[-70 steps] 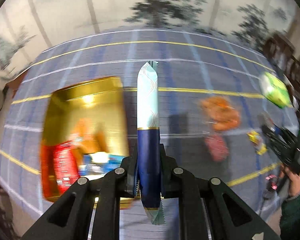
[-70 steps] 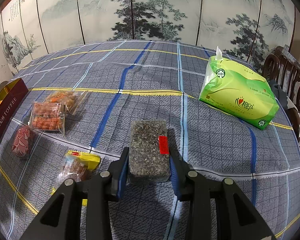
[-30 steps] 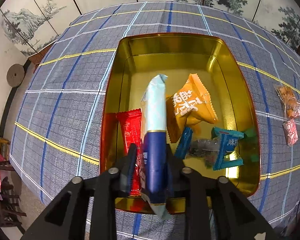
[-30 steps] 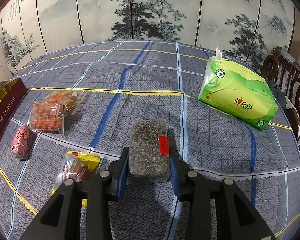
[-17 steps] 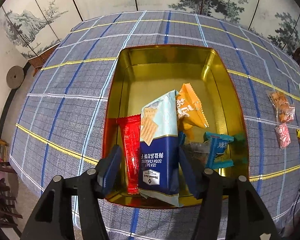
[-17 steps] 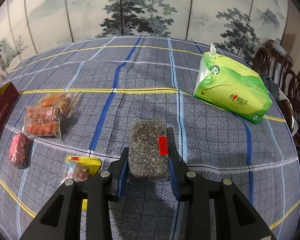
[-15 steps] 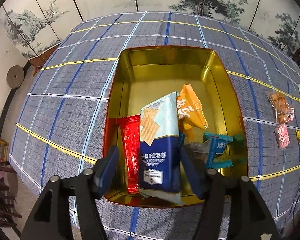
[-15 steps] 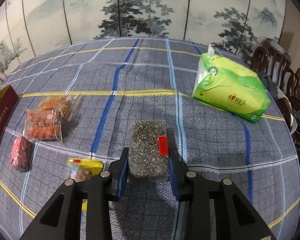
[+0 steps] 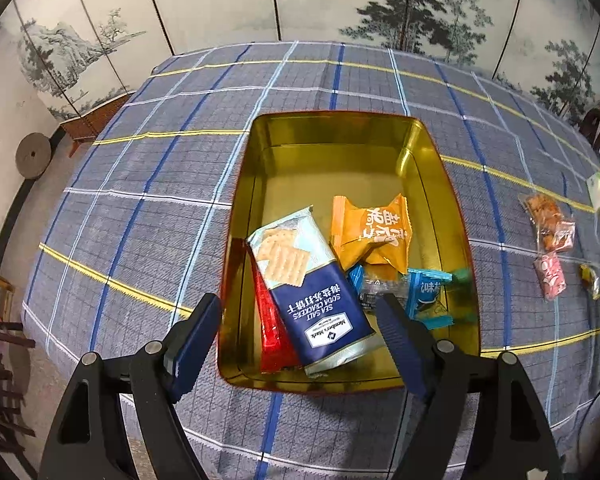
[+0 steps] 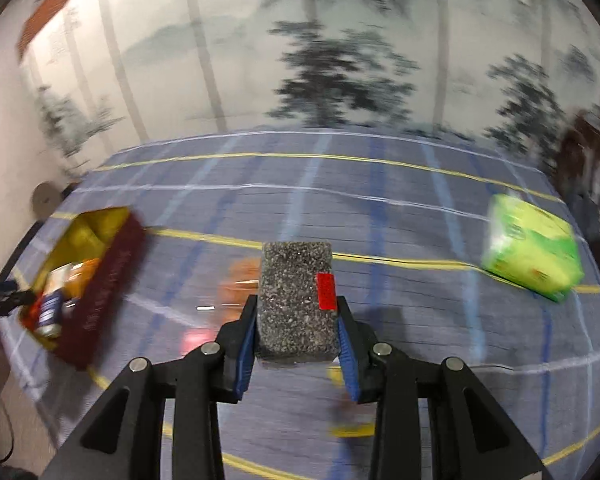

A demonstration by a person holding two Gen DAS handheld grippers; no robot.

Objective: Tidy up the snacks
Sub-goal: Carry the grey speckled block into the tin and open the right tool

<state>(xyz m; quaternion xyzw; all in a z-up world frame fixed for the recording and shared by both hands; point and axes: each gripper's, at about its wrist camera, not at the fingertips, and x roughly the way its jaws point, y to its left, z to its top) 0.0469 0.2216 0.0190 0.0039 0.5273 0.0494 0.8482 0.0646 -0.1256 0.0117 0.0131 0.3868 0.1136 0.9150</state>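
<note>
Plaid desk (image 9: pixel 148 200) below, my left hand-held gripper (image 9: pixel 300 328) released above the tin (image 9: pixel 432 168), my right hand-held gripper (image 10: pixel 296 332) grasping the bar (image 10: pixel 296 300) should swing tinward and drop it beside the crackers (image 9: pixel 308 288).

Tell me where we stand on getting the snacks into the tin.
Done: soda crackers, an orange pack, a red pack and blue packets lie in the gold tin; the left claw is open. In hand: the right claw grips a speckled bar. Left: loose packets on the tablecloth.
</note>
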